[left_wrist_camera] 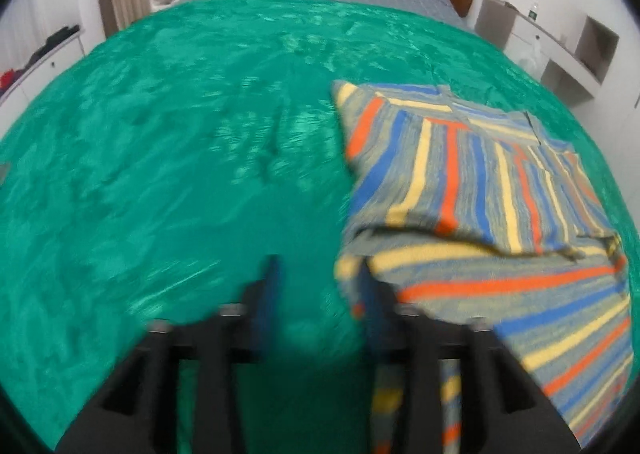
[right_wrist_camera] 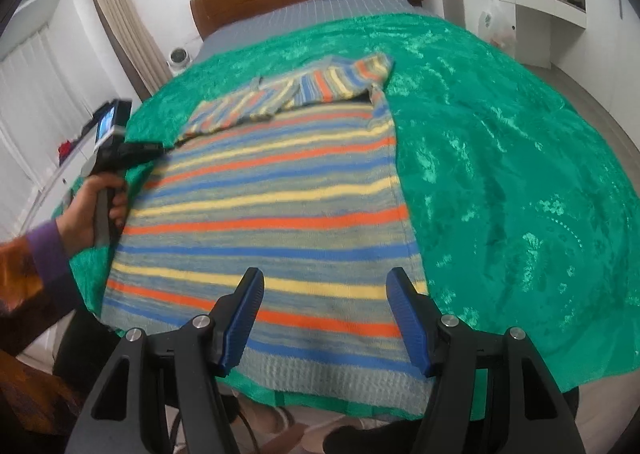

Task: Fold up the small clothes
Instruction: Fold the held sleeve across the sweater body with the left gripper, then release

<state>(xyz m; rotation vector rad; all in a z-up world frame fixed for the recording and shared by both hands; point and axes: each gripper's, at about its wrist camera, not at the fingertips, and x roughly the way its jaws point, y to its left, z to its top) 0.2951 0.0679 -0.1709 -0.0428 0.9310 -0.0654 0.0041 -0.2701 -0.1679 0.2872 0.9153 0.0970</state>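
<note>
A striped sweater (right_wrist_camera: 264, 210), in orange, blue, yellow and grey bands, lies flat on the bed's green blanket (right_wrist_camera: 500, 174), sleeves folded across its top. The right gripper (right_wrist_camera: 324, 318) hovers over its hem, jaws wide, empty. The left gripper (left_wrist_camera: 320, 294) stands at the sweater's left edge, jaws apart, nothing clamped.

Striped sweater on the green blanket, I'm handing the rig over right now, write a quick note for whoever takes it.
Left gripper: jaws open, nothing between them, at the sweater's left edge over the green blanket.
Right gripper: jaws open, empty, above the sweater's hem near the bed's front edge.
Striped sweater: lying flat on the blanket, hem toward you.
Done: both sleeves are already folded in across the chest at the top.
Left: fold the body, probably hem up toward the collar, then smooth it.
</note>
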